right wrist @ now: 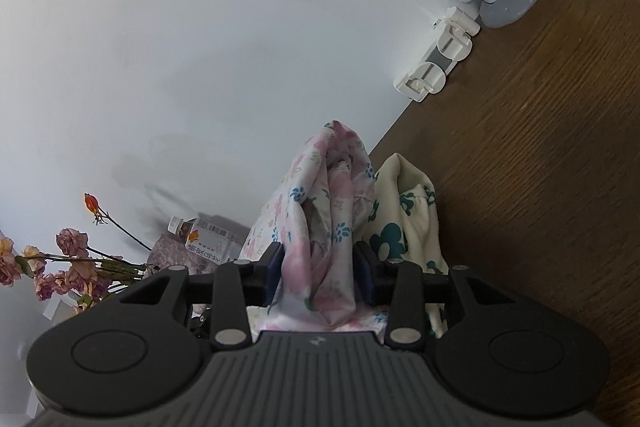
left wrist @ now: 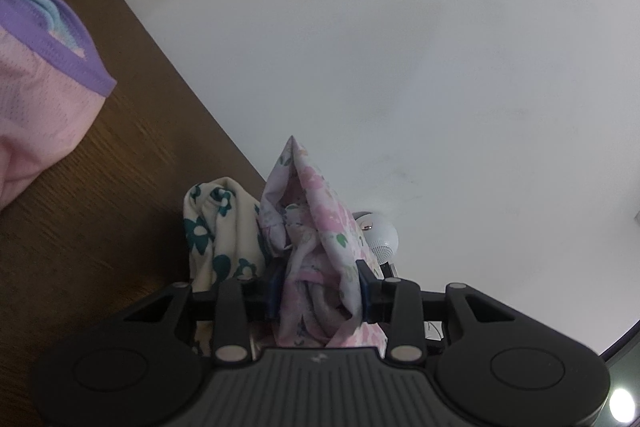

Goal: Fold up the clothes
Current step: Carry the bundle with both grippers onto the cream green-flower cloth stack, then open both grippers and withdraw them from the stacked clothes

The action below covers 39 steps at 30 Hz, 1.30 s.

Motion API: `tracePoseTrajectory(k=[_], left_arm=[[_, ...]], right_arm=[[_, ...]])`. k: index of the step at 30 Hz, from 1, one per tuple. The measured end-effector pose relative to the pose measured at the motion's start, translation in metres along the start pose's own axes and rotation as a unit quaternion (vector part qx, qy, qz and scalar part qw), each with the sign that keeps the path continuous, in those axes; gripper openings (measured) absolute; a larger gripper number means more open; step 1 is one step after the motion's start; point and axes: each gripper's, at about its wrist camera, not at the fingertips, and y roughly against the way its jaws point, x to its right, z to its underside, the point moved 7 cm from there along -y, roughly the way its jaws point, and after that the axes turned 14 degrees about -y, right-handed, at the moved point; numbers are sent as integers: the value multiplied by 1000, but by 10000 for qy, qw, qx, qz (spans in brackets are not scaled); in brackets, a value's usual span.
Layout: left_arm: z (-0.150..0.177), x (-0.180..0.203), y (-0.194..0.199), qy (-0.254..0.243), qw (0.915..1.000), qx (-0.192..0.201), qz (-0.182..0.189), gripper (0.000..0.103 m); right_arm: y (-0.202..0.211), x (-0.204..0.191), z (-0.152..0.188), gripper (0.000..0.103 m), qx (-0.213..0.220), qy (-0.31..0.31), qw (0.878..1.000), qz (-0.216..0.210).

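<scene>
My left fingers (left wrist: 320, 291) clench bunched floral cloth (left wrist: 316, 227). My right fingers (right wrist: 318, 275) grip it (right wrist: 320, 219) too, above the table (right wrist: 540, 187).

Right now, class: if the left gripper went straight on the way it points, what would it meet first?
The left gripper already pinches the pink floral cloth; past that, probably the white wall, though depth is unclear.

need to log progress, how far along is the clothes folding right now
Done: nothing visibly folded; the pink and purple mesh garment lies rumpled on the wooden table. In hand: the left gripper and right gripper each have bunched pink floral fabric between the jaws. Left: spreading and folding it, then the cream garment with teal flowers beside it.
</scene>
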Motion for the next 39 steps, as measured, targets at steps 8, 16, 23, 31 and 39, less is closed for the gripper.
tracePoseTrajectory(k=[8, 16, 23, 31, 39], left_arm=[[0, -2, -10, -95, 9999, 4, -105, 44], [-6, 20, 6, -1163, 9901, 279, -727, 72], [3, 32, 28, -1944, 9696, 276, -1460, 80], [62, 87, 96, -3326, 9156, -126, -2255, 91], [91, 92, 103, -3706, 8794, -270, -2975, 97]], right_arm=[[2, -4, 2, 41, 27, 235, 9997, 79], [29, -24, -1, 76, 368, 942, 9948, 157], [53, -32, 14, 85, 429, 1672, 9836, 527], [70, -45, 66, 102, 347, 3054, 9438, 1214], [74, -43, 101, 102, 356, 3520, 9176, 1810]])
